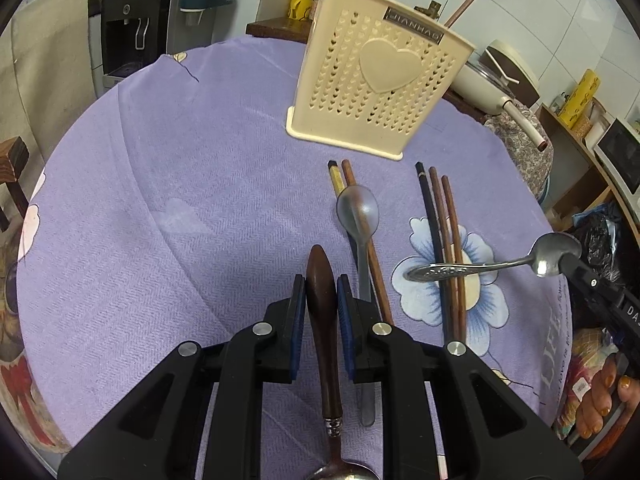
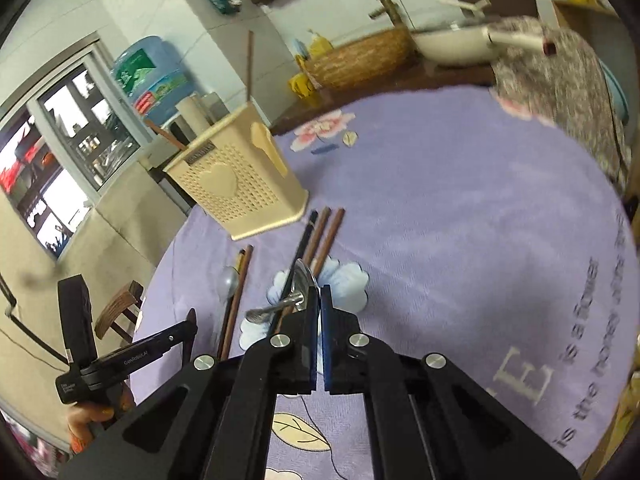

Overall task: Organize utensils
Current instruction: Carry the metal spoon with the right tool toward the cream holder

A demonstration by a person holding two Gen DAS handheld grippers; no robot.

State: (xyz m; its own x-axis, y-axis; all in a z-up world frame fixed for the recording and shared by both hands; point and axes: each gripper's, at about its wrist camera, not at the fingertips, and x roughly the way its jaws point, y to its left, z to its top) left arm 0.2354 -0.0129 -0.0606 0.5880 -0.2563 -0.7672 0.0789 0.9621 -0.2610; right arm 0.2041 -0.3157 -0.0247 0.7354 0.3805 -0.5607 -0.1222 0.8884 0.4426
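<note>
Wooden-handled spoon [image 1: 322, 300] sits clamped in the left gripper [image 1: 322, 294]; right gripper [image 2: 320, 300] jaws pinch a steel spoon [image 1: 496, 266] by its bowl, its handle seen whole only from the left wrist.

You are working in a home kitchen or dining corner: round table under a lilac cloth [image 1: 160, 184], water dispenser [image 1: 132, 20] with a blue bottle [image 2: 150, 76], lidded pan [image 1: 494, 74], microwave [image 1: 618, 156], wicker basket [image 2: 360, 60], tiled walls.
</note>
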